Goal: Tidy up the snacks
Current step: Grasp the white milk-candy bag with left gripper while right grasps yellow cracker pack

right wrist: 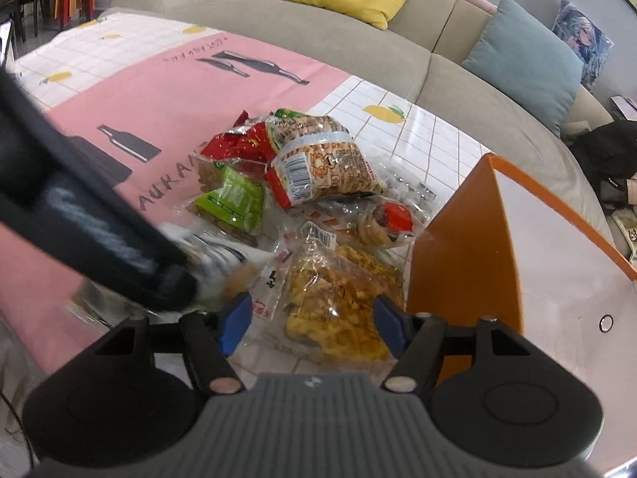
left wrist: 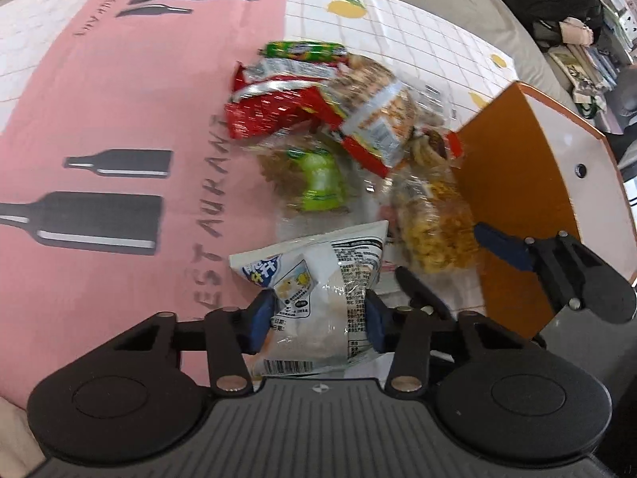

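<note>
Between our left gripper's [left wrist: 320, 324] blue pads sits a white snack packet [left wrist: 318, 298], and both pads press its sides, so the jaws are closed on it at about the packet's width. Beyond it on the left wrist view, the snack pile lies on the pink and white tablecloth [left wrist: 119, 99]: a red foil bag [left wrist: 274, 113], a green-labelled clear bag [left wrist: 318, 183], a green wrapped roll [left wrist: 304, 48] at the far edge, and a clear bag of yellow crunchy pieces [left wrist: 434, 231] just beside the orange box [left wrist: 513, 183]. Our right gripper [left wrist: 442, 267] shows at the right edge of this view, its fingers spread either side of that yellow bag.

On the right wrist view, the right gripper [right wrist: 312, 324] stands wide open, and the yellow snack bag [right wrist: 342, 298] lies between its blue pads; whether either pad touches the wrapper we cannot tell. The orange box [right wrist: 458, 247], white inside, stands just right of the bag. A peanut packet [right wrist: 330, 163] tops the pile near the red bag [right wrist: 239, 145] and the green-labelled bag [right wrist: 235, 199]. The left gripper crosses the left side, blurred, probably holding the white packet [right wrist: 223, 259] at its tip. A beige sofa [right wrist: 358, 51] sits behind the table.
</note>
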`<state>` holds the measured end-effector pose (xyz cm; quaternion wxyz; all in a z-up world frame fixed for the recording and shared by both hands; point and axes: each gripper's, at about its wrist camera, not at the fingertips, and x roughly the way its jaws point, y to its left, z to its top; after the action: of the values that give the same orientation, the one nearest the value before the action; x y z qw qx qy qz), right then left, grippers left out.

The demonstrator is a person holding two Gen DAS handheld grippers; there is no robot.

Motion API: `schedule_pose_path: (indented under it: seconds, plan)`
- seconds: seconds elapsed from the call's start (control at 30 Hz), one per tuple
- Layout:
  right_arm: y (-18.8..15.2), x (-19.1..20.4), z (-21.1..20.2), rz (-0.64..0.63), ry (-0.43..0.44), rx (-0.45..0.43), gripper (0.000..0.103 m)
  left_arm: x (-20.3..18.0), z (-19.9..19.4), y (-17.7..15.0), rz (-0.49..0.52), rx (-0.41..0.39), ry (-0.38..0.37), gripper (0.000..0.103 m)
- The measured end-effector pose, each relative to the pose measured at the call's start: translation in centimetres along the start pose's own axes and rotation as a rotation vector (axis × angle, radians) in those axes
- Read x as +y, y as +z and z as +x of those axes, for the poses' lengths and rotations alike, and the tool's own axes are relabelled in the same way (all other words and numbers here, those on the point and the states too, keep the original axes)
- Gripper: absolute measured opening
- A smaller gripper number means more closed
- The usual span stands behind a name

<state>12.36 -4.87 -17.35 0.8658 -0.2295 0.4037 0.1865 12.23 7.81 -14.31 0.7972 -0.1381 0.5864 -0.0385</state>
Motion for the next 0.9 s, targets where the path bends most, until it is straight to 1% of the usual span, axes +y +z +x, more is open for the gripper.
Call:
schedule_pose_path:
  seconds: [0.17, 0.23, 0.33, 0.4, 0.47, 0.5, 0.63, 0.67, 0.77, 0.9]
  plan:
    - [0.3, 0.2, 1.5, 0.006, 0.004, 0.02, 0.071, 1.2, -0.2, 0.1, -0.01, 0.001, 0.022, 0.054]
    - [0.3, 0.5, 2.0, -0.002, -0.013, 0.018, 0.073, 1.4, 0.0, 0.1, -0.016, 0.004, 0.029, 0.061]
    - [0.2, 0.6, 2.5, -0.004, -0.038, 0.007, 0.074, 1.8, 0.4, 0.0, -0.031, 0.021, 0.018, 0.066]
    - [0.0, 0.7, 2.7, -0.004, -0.058, -0.001, 0.071, 2.0, 0.6, 0.0, -0.041, 0.026, 0.008, 0.067]
    - [-0.1, 0.9, 2.8, -0.018, -0.087, -0.01, 0.062, 2.0, 0.8, -0.1, -0.043, 0.027, 0.002, 0.067]
    - [-0.2, 0.9, 2.7, -0.022, -0.094, -0.013, 0.061, 2.0, 0.8, -0.2, -0.042, 0.024, 0.0, 0.067]
    - [-0.2, 0.8, 2.4, -0.012, -0.103, -0.015, 0.05, 1.9, 0.8, -0.4, -0.034, 0.021, -0.016, 0.058]
    - [-0.1, 0.7, 2.2, -0.004, -0.1, -0.014, 0.047, 1.9, 0.8, -0.4, -0.031, 0.017, -0.014, 0.057]
    - [0.1, 0.3, 1.4, 0.031, -0.077, -0.012, 0.041, 1.9, 0.5, -0.7, -0.026, 0.003, -0.006, 0.054]
    - [0.3, -0.2, -0.2, 0.087, -0.042, -0.014, 0.037, 1.9, 0.0, -1.1, -0.019, -0.014, 0.004, 0.053]
